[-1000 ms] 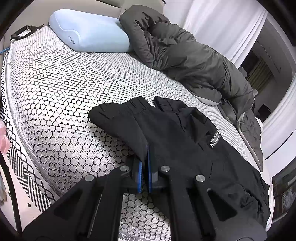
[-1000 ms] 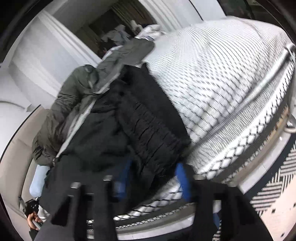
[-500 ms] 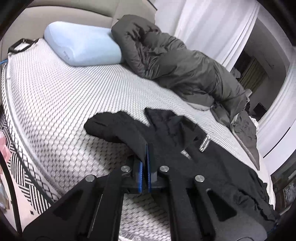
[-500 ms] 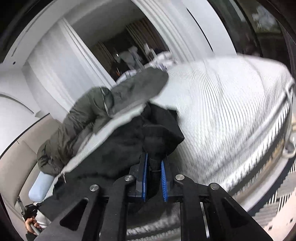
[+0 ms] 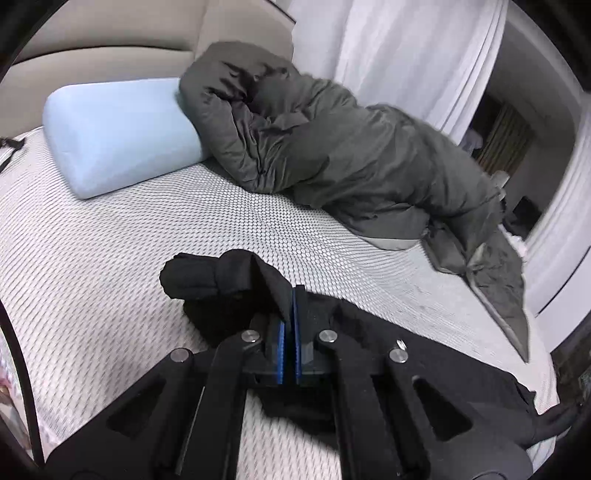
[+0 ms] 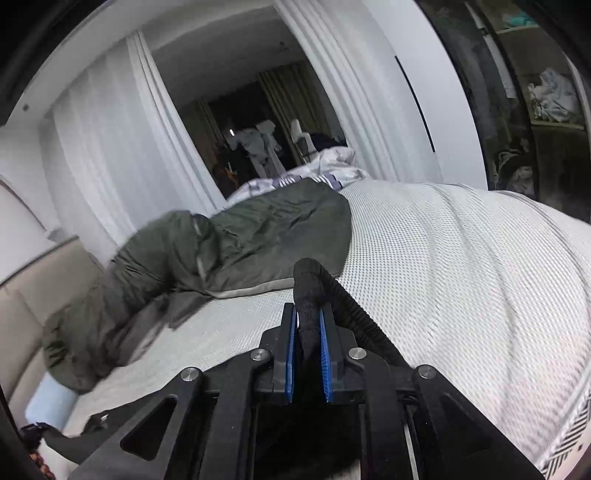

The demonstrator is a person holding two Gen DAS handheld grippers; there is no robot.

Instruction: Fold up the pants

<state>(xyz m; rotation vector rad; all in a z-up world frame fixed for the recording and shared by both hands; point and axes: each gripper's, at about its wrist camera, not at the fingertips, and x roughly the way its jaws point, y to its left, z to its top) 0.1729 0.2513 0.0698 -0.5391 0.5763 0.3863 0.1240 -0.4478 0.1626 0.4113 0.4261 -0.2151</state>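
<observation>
Nearest in each wrist view are the tongs themselves. The left tongs (image 5: 287, 321) are clamped on a thin fold of the black pants (image 5: 229, 284), the blue pads nearly meeting with only a sliver of cloth between them; the right tongs (image 6: 307, 332) are clamped on a thicker, ribbed band of the pants (image 6: 314, 291), probably the elastic waistband, which arches up and over the right-hand pad. Beyond the left tongs the cloth bunches into a dark lump raised off the bed, while the rest of the garment trails away to the right, draped low over the white honeycomb-patterned mattress (image 5: 110, 258). Farther back lie a pale blue pillow (image 5: 118, 136) against the beige headboard (image 5: 110, 33) and a crumpled grey-green duvet (image 5: 332, 147) along the far side, with white curtains (image 5: 406, 55) and a dark doorway behind. Both edges appear lifted clear of the mattress, so the garment hangs between two grips, judged to be the start of a spread or first fold. Risks from here: the left hold is shallow, and a tug could draw the thin fold out; the bunched lump may carry creases into the fold; uneven lift between the hands would twist the legs; a wide swing could drag the trailing cloth onto the duvet.
</observation>
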